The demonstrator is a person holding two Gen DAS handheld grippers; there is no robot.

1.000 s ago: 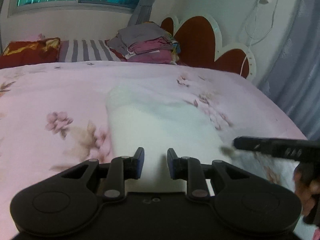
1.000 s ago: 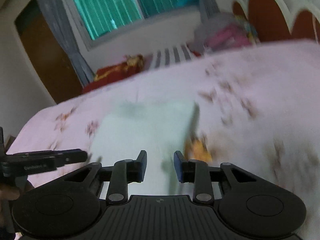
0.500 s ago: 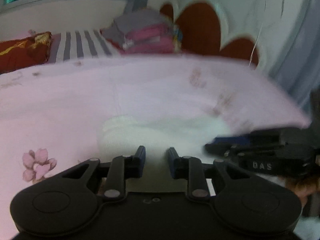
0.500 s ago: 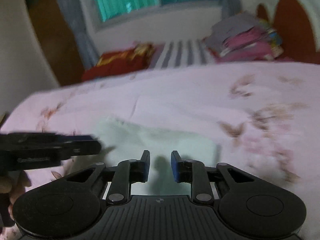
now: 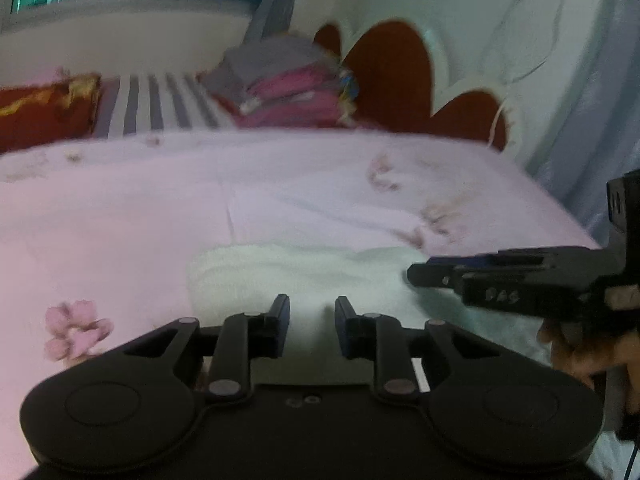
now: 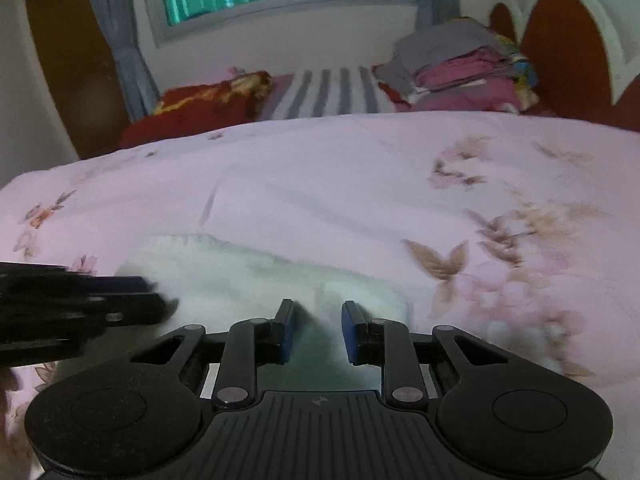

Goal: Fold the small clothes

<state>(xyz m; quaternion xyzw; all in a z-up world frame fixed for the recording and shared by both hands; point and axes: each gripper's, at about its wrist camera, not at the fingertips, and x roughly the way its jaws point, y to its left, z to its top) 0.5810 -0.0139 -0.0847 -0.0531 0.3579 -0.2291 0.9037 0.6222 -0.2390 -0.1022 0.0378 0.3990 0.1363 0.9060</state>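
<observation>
While my left gripper [image 5: 308, 316] and right gripper [image 6: 316, 322] hover narrowly apart and empty over the white cloth [image 5: 304, 276], I risk pinching the bedsheet [image 6: 340, 184] too.

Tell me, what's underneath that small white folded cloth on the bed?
The small white folded cloth lies directly on the pink flowered bedsheet, which shows all around it. Whatever might sit between the cloth's layers or beneath it is covered and cannot be seen.
</observation>
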